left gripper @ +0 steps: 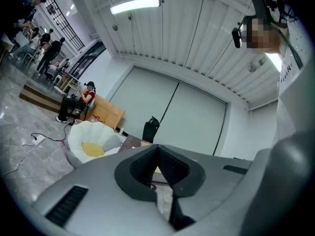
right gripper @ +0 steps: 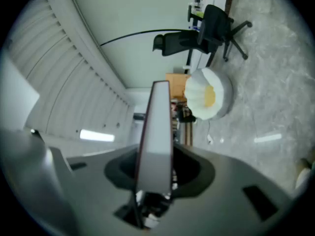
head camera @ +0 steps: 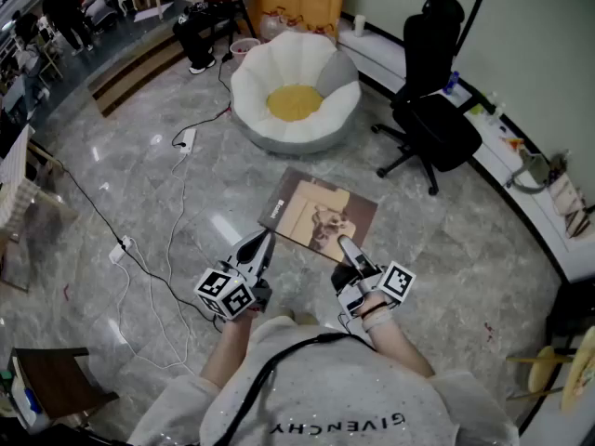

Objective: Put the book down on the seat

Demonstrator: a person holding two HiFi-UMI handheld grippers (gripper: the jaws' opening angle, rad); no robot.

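A book (head camera: 316, 214) with a brown cover hangs flat above the grey marble floor. My right gripper (head camera: 346, 245) is shut on its near edge. In the right gripper view the book's white page edge (right gripper: 156, 132) stands between the jaws. My left gripper (head camera: 263, 245) sits by the book's near left corner; in the left gripper view its tips (left gripper: 156, 151) meet, with the book (left gripper: 131, 142) just beyond them. The seat, a white petal-shaped floor chair with a yellow cushion (head camera: 294, 100), lies ahead of the book and also shows as the seat (left gripper: 91, 144) and the seat (right gripper: 209, 95).
A black office chair (head camera: 429, 110) stands right of the seat. Cables and a power strip (head camera: 186, 138) trail over the floor at left. A person sits at the back (head camera: 209, 3). A low counter (head camera: 521, 184) lines the right wall. A brown stool (head camera: 56, 379) stands near left.
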